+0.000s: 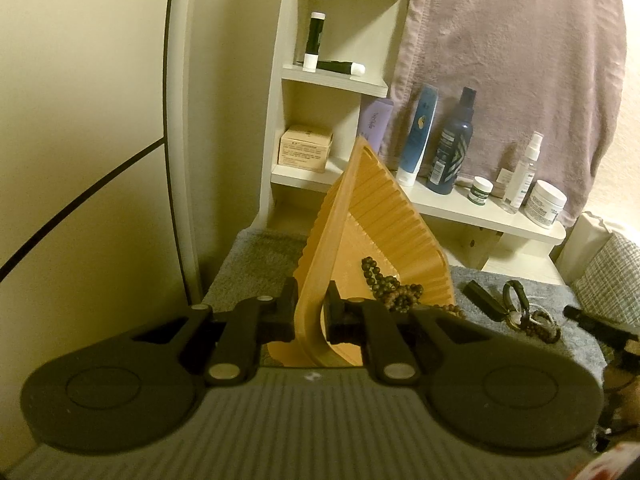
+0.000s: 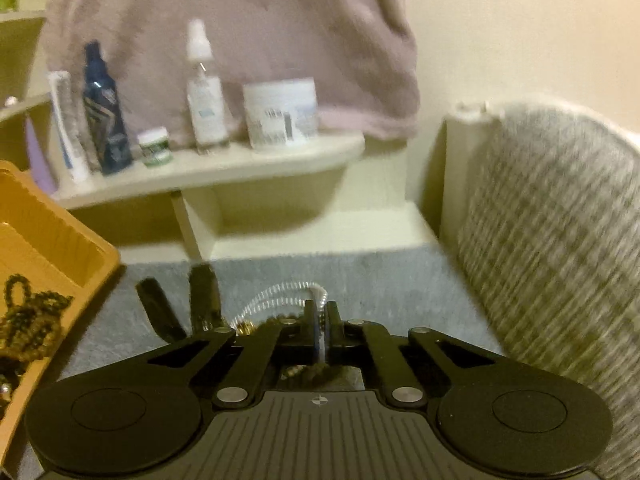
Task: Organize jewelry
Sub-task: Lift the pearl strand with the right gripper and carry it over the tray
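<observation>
Gripping now: the left gripper (image 1: 311, 316) has its fingers pinching the near rim of the orange tray (image 1: 372, 216), one finger on each side of the wall, and the tray is tilted steeply up on edge.
Right gripper (image 2: 319, 320): fingers pressed nearly together on a thin strand; the pearly bracelet (image 2: 280, 294) loops out to the left just in front of them, though blur hides exactly what is pinched.
Inside the tray: a dark bead necklace (image 1: 390, 286) lies bunched against the lower ribbed wall; the right wrist view shows the same beads (image 2: 30, 316) heaped in the tray at the left edge.
Beside the tray: on the grey mat (image 1: 256, 264), a black bar-shaped piece (image 1: 482, 296), a dark ring with a cord (image 1: 516, 294), and more small beads (image 1: 540, 324) lie close together to the tray's right.
Nearer the right gripper: two black strips (image 2: 180, 308) rest on the mat left of the bracelet.
Behind: a white shelf (image 1: 480, 210) carries a blue bottle (image 1: 450, 144), a spray bottle (image 1: 524, 172) and a white jar (image 1: 545, 198); a pink towel (image 1: 520, 60) hangs above.
</observation>
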Demonstrator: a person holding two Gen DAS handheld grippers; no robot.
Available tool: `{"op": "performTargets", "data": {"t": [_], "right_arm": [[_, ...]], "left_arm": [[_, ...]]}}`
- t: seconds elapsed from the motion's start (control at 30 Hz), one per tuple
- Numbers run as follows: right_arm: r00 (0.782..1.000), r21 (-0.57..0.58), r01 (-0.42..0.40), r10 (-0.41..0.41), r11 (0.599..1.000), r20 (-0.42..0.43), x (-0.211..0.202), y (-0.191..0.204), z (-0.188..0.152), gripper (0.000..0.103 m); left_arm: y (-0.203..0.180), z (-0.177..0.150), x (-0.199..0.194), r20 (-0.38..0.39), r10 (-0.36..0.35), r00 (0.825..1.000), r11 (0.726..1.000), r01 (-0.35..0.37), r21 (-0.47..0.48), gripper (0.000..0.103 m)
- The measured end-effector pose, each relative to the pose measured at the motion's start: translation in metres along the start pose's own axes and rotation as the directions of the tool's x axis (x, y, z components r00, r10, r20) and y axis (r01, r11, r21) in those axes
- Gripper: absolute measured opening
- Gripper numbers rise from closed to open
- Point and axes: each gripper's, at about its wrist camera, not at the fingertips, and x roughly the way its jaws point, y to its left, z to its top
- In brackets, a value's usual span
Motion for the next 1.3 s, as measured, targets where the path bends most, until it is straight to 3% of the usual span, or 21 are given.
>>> {"op": "performTargets", "data": {"t": [0.53,0.7,0.87,1.07,1.3], "right_arm": [[0.981,-0.183,-0.067,0.099,0.981,0.168,-0.066,-0.005,0.055,0.002],[0.976,-0.241,-0.097,0.140,0.966,0.168,-0.076,0.001,0.064,0.002],[0.963,-0.299,-0.186,0.233,0.936,0.132,-0.081,0.013,0.068,0.002],[0.914,-0.366,-0.335,0.394,0.868,0.097,-0.088,0.045,0.072,0.002],[0.808,-0.427,-0.511,0.586,0.746,0.057,-0.094,0.094,0.081,0.002]], "left_arm": [[-0.003,0.000,-0.001,0.003,0.000,1.000,1.000,0.000,0.005,0.011],[-0.004,0.000,-0.001,0.003,0.000,1.000,1.000,0.000,0.005,0.011],[-0.004,0.000,-0.001,0.003,0.000,1.000,1.000,0.000,0.004,0.011],[-0.004,0.000,-0.001,0.003,-0.001,1.000,1.000,0.001,0.004,0.011],[-0.005,0.000,-0.002,0.004,-0.002,1.000,1.000,0.002,0.002,0.011]]}}
